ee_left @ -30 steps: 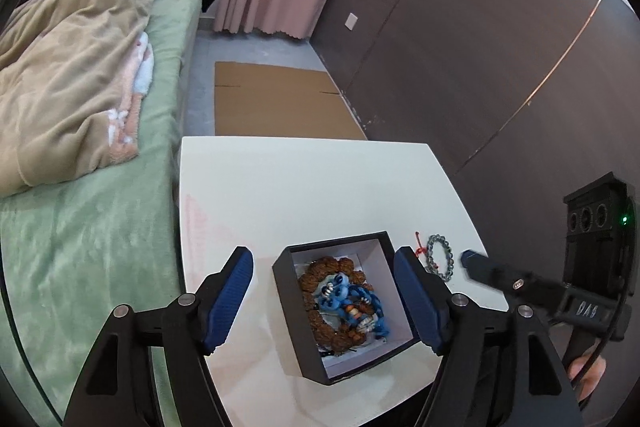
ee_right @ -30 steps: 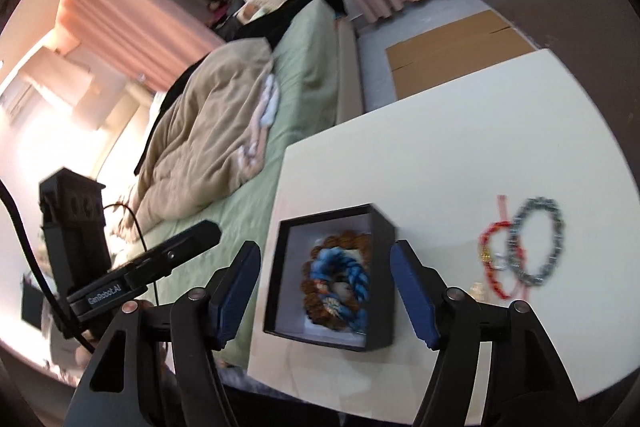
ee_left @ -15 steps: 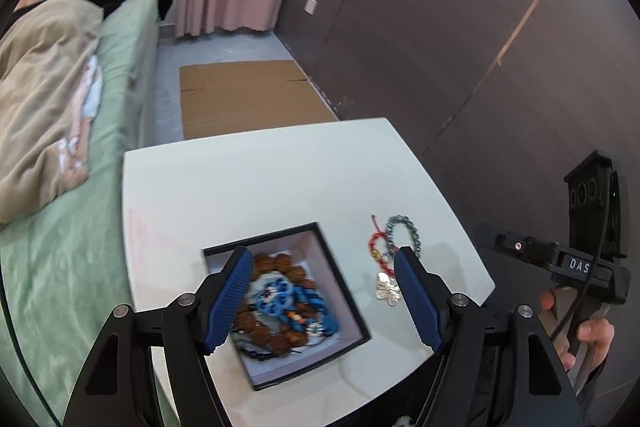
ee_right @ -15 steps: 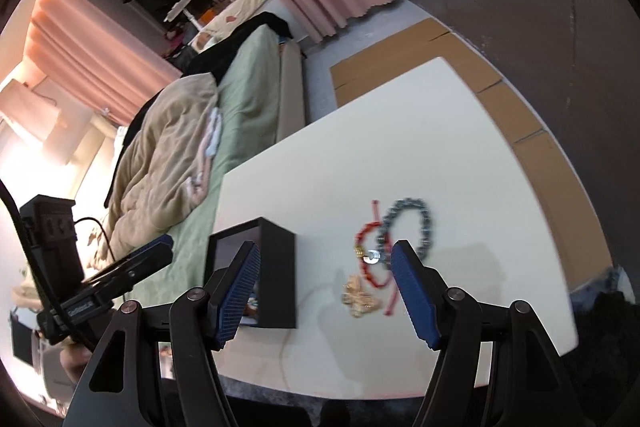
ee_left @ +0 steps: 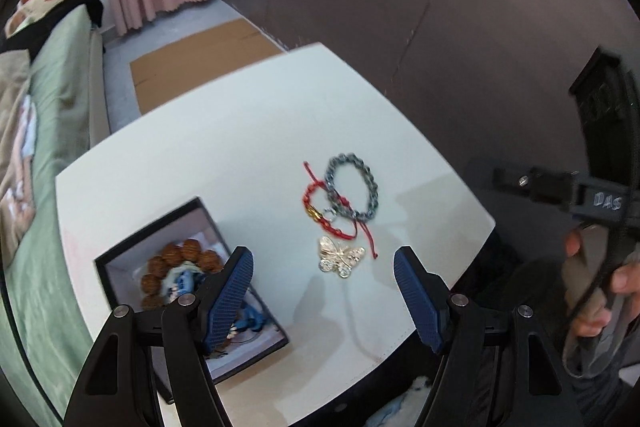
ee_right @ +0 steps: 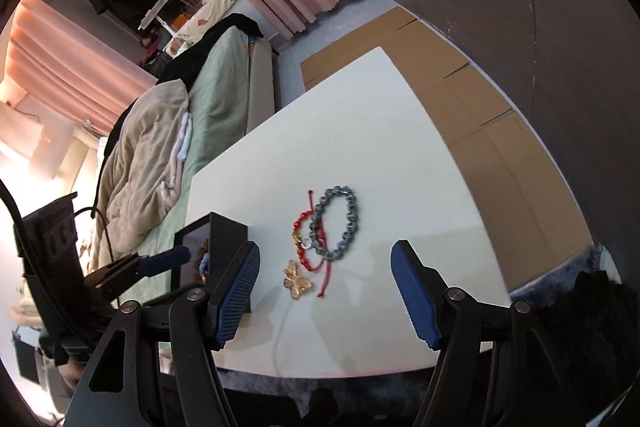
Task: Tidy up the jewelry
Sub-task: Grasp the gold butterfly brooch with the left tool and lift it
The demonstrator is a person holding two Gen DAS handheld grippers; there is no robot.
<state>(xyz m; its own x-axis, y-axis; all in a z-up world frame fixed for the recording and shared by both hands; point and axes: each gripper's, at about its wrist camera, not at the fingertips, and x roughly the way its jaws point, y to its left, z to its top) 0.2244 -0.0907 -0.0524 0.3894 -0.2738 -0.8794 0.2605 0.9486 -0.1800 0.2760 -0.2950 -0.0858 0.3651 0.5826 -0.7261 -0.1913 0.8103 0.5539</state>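
Observation:
On the white table [ee_left: 224, 131] lie a grey-blue bead bracelet [ee_left: 353, 191], a red cord bracelet [ee_left: 320, 211] and a gold butterfly brooch [ee_left: 340, 255], close together. My left gripper [ee_left: 324, 297] hangs open above the table's near edge, just short of the brooch, nothing between its fingers. A black open box [ee_left: 188, 291] to the left holds brown beads and blue jewelry; the left finger covers part of it. In the right wrist view the same bead bracelet [ee_right: 338, 223], red cord [ee_right: 308, 247] and brooch [ee_right: 297, 281] lie ahead of my open, empty right gripper [ee_right: 325, 291]; the box [ee_right: 216, 247] is at left.
A bed with a green sheet [ee_left: 52, 99] and beige blanket [ee_right: 140, 163] runs along the table's left side. Cardboard [ee_left: 200, 63] lies on the floor beyond the table. A dark wall [ee_left: 440, 7] stands to the right. A person's hand [ee_left: 604, 287] holds the other gripper's handle.
Both views have swung from the box toward the loose jewelry. The box has slid to the left of each frame, and the bracelets and brooch now sit ahead of the fingers. Jaws unchanged.

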